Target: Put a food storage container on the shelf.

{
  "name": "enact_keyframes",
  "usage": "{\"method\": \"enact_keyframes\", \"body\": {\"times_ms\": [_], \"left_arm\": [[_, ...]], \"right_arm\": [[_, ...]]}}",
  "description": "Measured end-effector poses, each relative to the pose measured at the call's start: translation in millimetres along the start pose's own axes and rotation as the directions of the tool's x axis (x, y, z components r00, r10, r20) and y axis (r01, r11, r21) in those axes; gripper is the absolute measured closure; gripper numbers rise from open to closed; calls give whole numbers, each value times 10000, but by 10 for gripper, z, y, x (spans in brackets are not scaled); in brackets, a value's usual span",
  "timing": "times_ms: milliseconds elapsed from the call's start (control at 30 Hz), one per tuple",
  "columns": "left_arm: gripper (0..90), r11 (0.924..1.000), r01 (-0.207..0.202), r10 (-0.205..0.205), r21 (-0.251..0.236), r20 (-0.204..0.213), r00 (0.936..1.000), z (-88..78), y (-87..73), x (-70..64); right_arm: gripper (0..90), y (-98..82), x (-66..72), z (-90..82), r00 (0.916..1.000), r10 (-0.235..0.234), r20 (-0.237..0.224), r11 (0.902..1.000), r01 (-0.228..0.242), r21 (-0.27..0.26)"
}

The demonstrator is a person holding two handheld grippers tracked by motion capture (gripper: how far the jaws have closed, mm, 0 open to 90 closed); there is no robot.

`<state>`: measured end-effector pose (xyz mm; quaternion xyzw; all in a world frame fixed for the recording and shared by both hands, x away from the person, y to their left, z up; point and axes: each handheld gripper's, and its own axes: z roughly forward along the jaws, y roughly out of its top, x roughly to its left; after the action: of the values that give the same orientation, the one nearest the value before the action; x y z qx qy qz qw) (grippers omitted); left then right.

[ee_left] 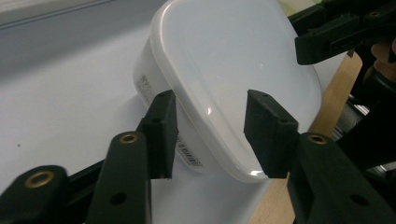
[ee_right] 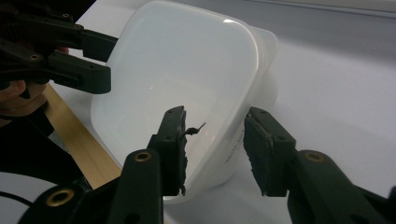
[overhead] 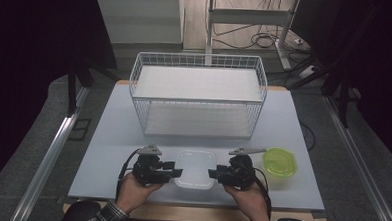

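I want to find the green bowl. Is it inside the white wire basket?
No, the green bowl sits on the table to the right of the white container, outside the wire basket.

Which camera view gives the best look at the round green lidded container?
The high view: the round green lidded container sits whole on the pale table, right of the white plastic tub. The left gripper view and right gripper view look at that tub instead.

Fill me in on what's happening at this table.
A person holds a gripper in each hand, and the left gripper and right gripper flank a white lidded container at the table's near edge. Each gripper's jaws straddle one side rim. A green-lidded round container sits to the right, a wire basket behind.
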<state>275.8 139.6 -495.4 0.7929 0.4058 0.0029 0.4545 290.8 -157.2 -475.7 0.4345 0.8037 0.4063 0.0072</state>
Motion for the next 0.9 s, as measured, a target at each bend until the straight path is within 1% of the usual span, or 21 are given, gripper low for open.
{"method": "enact_keyframes", "body": {"times_ms": [133,200,333,600,800,900], "left_arm": [[596,9997,36,-40,-235,-173,9998,-21,-3,-1],[612,9995,81,-87,-308,-205,9998,-25,-4,4],[626,9987,97,-113,-492,-323,9994,-32,-12,1],[637,9970,23,-71,-774,-614,9981,-21,-22,-12],[662,9959,-24,-41,-903,-715,9974,-20,-18,-21],[672,9954,-71,-10,-953,-847,9964,-14,-7,-27]], "right_arm": [[637,-1,13,-16,10000,-31,60,9999,32,-142],[644,2,24,-18,9998,-150,156,9996,153,-229],[649,-1,33,-10,9992,-305,263,9988,315,-384],[659,-18,40,9,9982,-381,454,9953,419,-873],[676,-13,45,10,9965,-450,698,9931,522,-1051],[685,-8,46,10,9957,-466,800,9921,555,-1121]]}}
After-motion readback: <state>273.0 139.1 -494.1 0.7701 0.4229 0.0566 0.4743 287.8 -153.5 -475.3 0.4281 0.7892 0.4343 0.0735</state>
